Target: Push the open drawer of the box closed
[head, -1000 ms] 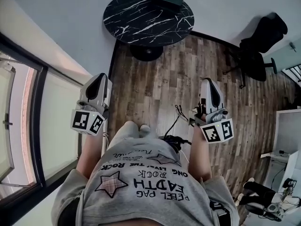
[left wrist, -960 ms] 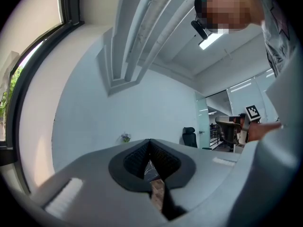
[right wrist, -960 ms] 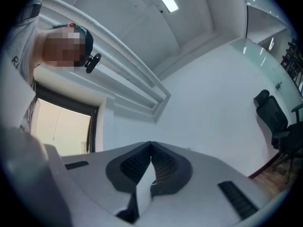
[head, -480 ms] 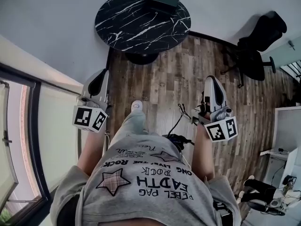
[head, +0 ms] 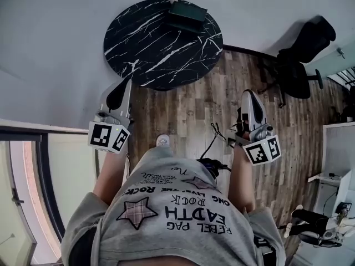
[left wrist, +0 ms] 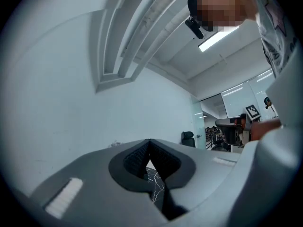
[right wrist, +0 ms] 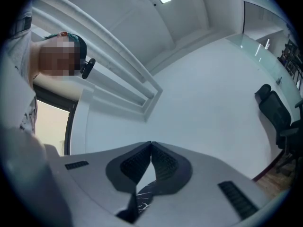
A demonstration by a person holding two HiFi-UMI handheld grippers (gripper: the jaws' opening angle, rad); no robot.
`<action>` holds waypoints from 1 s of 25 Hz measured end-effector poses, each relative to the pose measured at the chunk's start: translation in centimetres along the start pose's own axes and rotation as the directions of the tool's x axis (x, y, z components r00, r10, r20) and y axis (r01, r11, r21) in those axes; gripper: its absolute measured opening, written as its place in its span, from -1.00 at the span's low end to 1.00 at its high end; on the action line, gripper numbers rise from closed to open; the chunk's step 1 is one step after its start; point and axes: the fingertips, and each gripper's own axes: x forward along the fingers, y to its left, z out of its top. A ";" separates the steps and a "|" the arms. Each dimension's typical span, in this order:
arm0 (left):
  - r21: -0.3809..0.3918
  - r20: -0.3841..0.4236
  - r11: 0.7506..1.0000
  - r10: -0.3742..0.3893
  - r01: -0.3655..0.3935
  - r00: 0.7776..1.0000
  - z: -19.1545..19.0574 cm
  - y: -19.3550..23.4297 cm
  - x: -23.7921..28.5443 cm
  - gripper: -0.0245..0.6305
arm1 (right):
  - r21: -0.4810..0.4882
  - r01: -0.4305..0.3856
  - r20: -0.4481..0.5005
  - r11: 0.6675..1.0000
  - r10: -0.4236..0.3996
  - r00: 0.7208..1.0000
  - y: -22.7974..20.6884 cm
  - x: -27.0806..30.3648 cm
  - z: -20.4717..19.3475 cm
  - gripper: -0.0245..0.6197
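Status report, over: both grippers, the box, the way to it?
Left gripper shut, empty; right gripper shut, empty. Box on far side of round table, not yet reached, drawer unclear. Nothing seen in the way.

In the lower middle of the head view, the person's grey cotton T-shirt (head: pixel 177 218) carries dark print, seen upside down, reading "FEEL PAG EARTH", "ROCK" and "ONG LIVE THE ROCK".

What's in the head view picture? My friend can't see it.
Seen from above, a person stands on a wooden floor holding the left gripper and the right gripper, both shut and empty, aimed towards a round black marble table. A dark box sits at the table's far edge.
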 end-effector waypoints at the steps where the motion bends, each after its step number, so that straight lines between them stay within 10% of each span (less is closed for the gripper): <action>1: -0.001 0.000 1.000 -0.002 0.002 1.000 -0.1 0.7 0.8 -0.90 | -0.001 0.003 0.002 1.000 -0.003 1.000 -0.3 0.9 -0.1 -0.89; 25: -0.055 -0.044 0.998 -0.030 0.027 0.999 -4.4 7.7 11.3 -0.90 | 0.015 0.036 0.020 0.999 -0.037 0.999 -6.3 11.7 -2.3 -0.89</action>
